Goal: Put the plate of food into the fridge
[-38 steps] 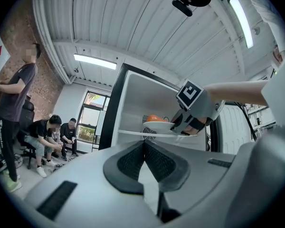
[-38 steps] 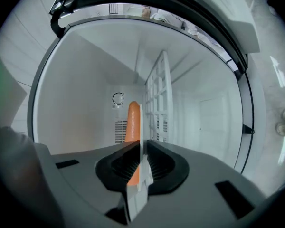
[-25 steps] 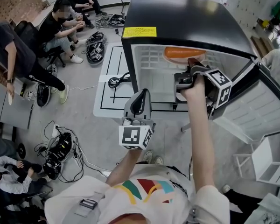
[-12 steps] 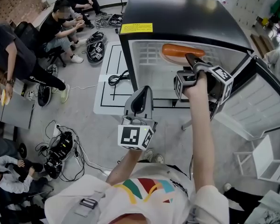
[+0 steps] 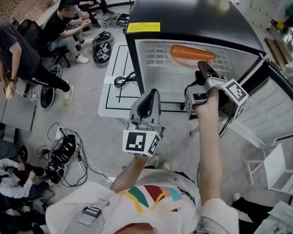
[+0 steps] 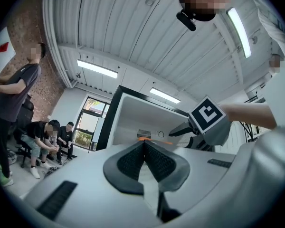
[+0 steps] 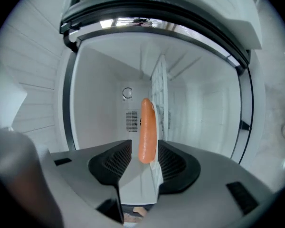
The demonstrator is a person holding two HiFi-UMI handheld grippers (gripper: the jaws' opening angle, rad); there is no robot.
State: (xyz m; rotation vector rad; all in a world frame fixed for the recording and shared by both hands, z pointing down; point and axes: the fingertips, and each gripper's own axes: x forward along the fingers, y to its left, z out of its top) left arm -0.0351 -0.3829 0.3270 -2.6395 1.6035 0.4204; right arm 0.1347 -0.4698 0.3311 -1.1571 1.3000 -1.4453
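Note:
A long orange sausage point(image 5: 193, 53) lies on a white plate point(image 5: 178, 61) on the wire shelf inside the open black fridge point(image 5: 195, 18). My right gripper point(image 5: 203, 71) hangs just in front of the plate with its jaws open and nothing pressed between the pads. In the right gripper view the sausage point(image 7: 147, 129) and the plate's rim point(image 7: 156, 171) line up beyond the parted pads point(image 7: 119, 161). My left gripper point(image 5: 147, 99) is shut and empty, held out in front of the fridge; its closed pads point(image 6: 133, 161) point at the fridge point(image 6: 133, 122).
The fridge door point(image 5: 278, 106) stands swung open at the right. Several people point(image 5: 63, 23) sit at the left. Cables and gear point(image 5: 63, 155) lie on the floor. A white rack point(image 5: 278, 169) stands at the lower right.
My right gripper has opened, let go of the plate and drawn back out of the fridge. The plate with the sausage stays on the shelf. The left gripper has hardly moved.

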